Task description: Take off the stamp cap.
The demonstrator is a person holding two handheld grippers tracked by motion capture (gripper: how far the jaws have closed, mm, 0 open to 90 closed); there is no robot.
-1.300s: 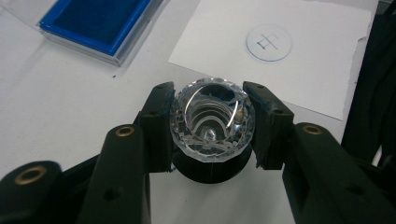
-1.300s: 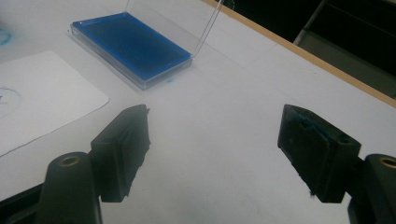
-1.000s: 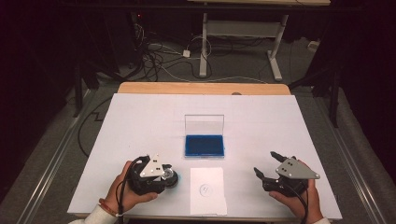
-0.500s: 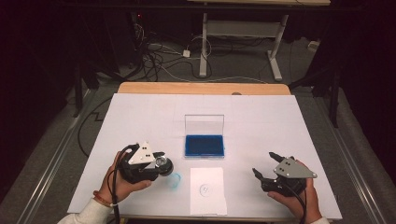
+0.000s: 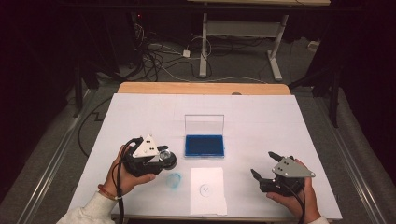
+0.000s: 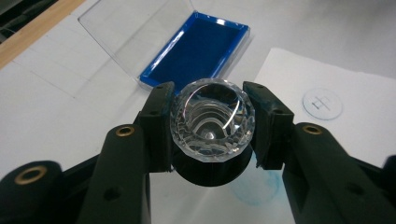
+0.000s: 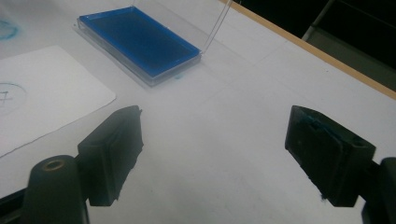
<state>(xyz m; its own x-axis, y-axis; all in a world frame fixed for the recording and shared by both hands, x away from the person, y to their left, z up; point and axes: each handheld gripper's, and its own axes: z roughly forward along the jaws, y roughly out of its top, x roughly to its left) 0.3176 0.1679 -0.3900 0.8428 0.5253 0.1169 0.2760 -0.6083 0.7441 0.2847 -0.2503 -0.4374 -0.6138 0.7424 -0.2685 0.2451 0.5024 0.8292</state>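
Left tool [image 6: 212, 126]: clamped on the stamp [image 6: 212, 122], held above the bench near its front left.
Stamp: round faceted clear head, glassy, ringed inside; black round base beneath.
Right tool [image 7: 212, 156]: jaws wide apart, just been opening, nothing between; black blocky pads, low at front right of the bench.
Ring print [image 5: 173, 180]: faint blue circle on the covering, just below the stamp.
Paper slip [image 5: 208, 190]: white rectangle with small circled mark, at the front edge between both tools.
Ink pad [image 5: 203, 145]: flat blue rectangle in a clear case, lid upright behind it.
Bench [image 5: 280, 121]: white sheet covering, matte, wooden edge at the far side.
Room: dark, grey floor, tangled cables [image 5: 154, 58], white desk frame [image 5: 238, 32] behind.
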